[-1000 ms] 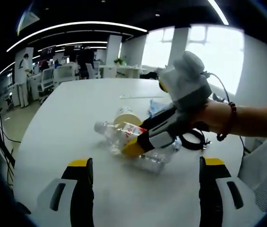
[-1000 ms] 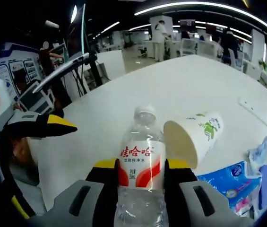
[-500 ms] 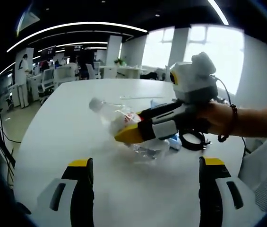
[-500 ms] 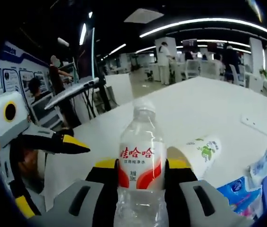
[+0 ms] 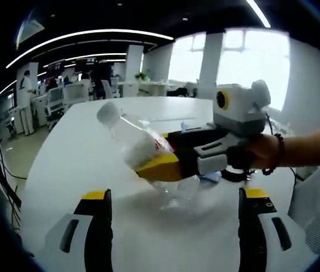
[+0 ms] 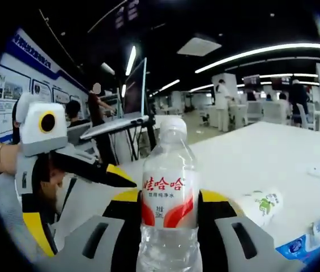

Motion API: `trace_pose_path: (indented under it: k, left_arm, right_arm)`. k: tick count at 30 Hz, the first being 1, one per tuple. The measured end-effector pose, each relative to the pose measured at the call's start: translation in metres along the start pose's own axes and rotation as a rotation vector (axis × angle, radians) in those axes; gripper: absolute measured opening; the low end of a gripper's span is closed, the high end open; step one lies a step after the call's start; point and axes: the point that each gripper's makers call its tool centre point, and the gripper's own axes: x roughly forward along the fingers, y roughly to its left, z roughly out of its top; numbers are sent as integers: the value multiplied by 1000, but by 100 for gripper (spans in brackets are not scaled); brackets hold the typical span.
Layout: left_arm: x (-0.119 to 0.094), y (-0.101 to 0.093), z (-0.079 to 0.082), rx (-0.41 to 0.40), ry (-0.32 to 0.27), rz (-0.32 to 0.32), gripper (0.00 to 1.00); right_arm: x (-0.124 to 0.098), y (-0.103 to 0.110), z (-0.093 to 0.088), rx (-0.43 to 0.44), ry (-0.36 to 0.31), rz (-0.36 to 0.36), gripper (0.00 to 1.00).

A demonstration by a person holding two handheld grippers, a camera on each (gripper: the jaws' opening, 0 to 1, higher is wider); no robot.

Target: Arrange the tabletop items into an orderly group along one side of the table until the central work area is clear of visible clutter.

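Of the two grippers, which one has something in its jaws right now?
The right gripper: its jaws are clamped on the water bottle, lifted off the white table. The left gripper has open jaws with nothing between them.

Open office, bright windows (image 5: 250, 62), ceiling light strips (image 6: 261, 51), desks.

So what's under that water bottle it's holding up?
Under the water bottle, gripped by the right tool, is bare white table. A paper cup lies beside and below it. The tool's body hides whatever sits behind it.
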Motion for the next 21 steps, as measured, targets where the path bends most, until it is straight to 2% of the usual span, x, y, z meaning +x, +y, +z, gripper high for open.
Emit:
trace_pose_path:
  k: [4, 9, 15, 19, 21]
  left_arm:
    - [9, 2, 11, 44, -32, -3, 91]
    - [23, 3, 14, 97, -24, -8, 90]
    - [35, -1, 18, 128, -46, -24, 83]
    - [42, -4, 14, 142, -42, -34, 73]
    - [45, -5, 14, 141, -48, -38, 71]
  right_arm:
    - [-4, -1, -1, 35, -27, 13, 34]
    - [-8, -1, 1, 39, -35, 19, 34]
    - [-13, -2, 6, 60, -60, 22, 34]
    - [-13, -2, 7, 66, -68, 21, 34]
    - [-14, -1, 7, 67, -69, 20, 34]
